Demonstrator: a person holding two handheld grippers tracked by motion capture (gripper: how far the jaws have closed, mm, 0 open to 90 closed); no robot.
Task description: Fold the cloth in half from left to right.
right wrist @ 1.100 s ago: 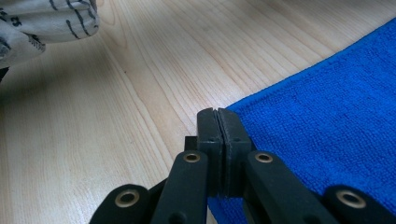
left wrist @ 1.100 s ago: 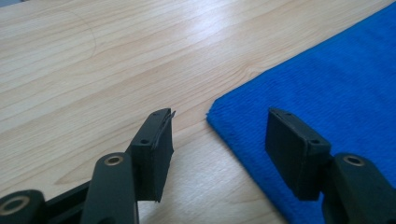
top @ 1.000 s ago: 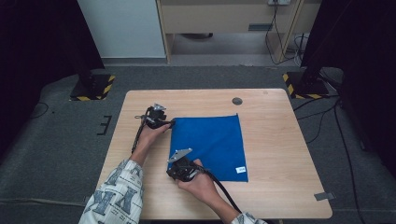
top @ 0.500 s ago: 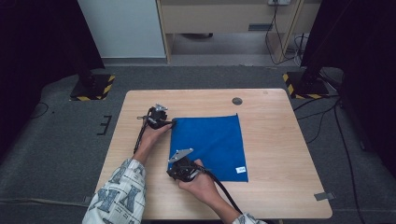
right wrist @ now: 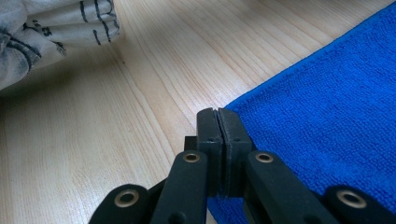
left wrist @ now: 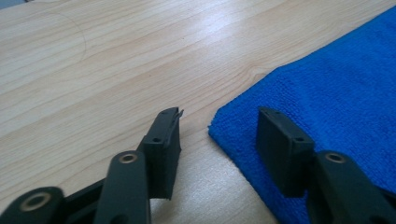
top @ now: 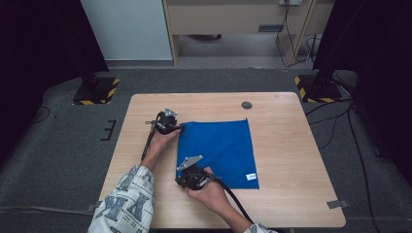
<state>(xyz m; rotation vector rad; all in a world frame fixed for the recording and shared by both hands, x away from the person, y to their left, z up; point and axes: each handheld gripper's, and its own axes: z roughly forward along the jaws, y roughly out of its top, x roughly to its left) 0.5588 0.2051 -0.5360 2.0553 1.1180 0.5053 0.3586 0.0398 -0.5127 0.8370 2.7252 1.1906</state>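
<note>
A blue microfibre cloth (top: 218,151) lies flat at the centre of the wooden surface (top: 291,160). The right tool (top: 188,175), at the cloth's seven o'clock corner, is clamped on that corner. The left tool (left wrist: 218,128), at the eleven o'clock corner, has just been closing, jaws half apart astride the corner, not yet pinching. Next, likely: finish that grip, then lift both corners to fold.

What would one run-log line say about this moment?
left gripper: jaws closing, straddling far-left corner of blue cloth, no grip yet | right gripper: shut at cloth's near-left corner | cloth: flat on table
</note>
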